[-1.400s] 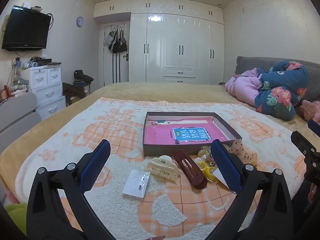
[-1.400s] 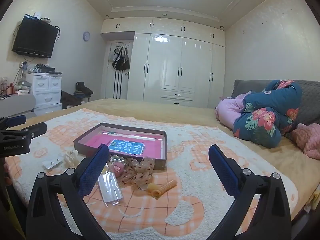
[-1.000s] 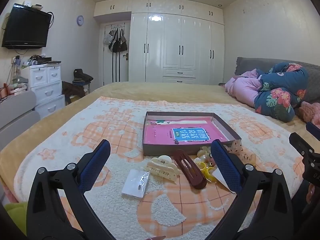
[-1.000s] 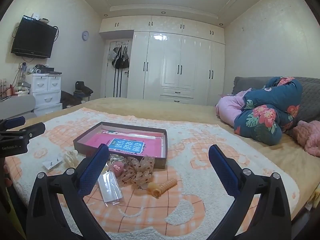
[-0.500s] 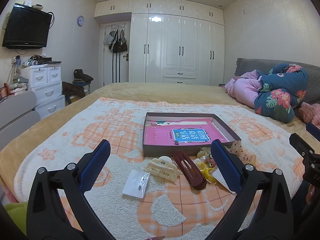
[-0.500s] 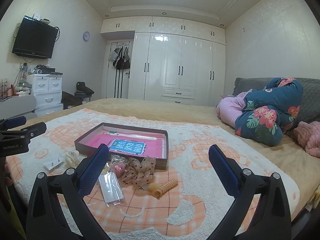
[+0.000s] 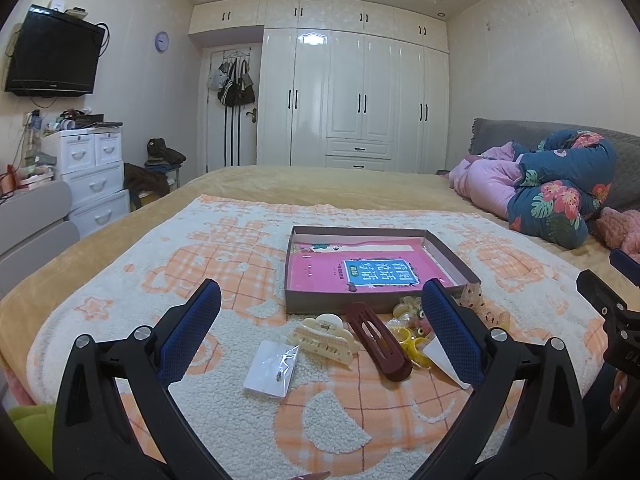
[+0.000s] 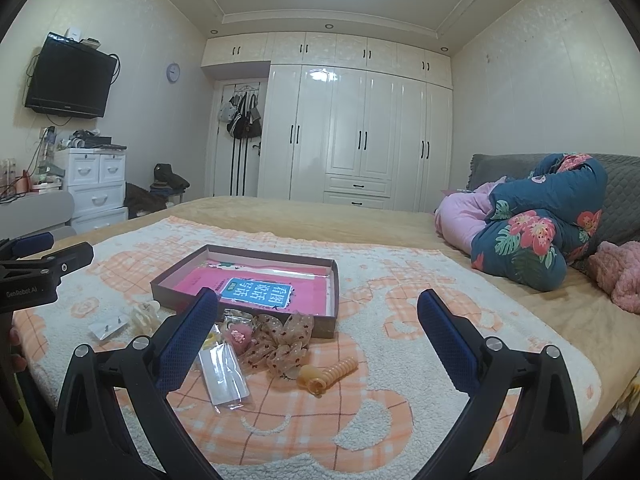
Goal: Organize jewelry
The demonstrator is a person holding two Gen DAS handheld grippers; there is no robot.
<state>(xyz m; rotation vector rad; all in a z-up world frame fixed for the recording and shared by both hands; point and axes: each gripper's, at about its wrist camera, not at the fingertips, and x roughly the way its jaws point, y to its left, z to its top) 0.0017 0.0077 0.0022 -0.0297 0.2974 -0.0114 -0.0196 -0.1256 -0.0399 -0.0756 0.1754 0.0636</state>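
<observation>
Left gripper [image 7: 320,320] and right gripper [image 8: 318,326] hover spread wide, empty, above the bed blanket [image 7: 224,248]. Hair clips [image 7: 324,342] and bow [image 8: 282,340] lie heaped just outside the shallow box [image 7: 380,236], seemingly awaiting sorting.

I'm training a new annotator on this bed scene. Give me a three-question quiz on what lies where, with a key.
1. True or false: the cream claw clip lies inside the box.
2. Which item lies nearest the right tongs? A) the earring card B) the spiral hair tie C) the dark red clip
3. Fill in: both the left tongs and the right tongs are ____, holding nothing.

Key
1. False: it lies on the blanket, in front of the box.
2. B
3. open
</observation>
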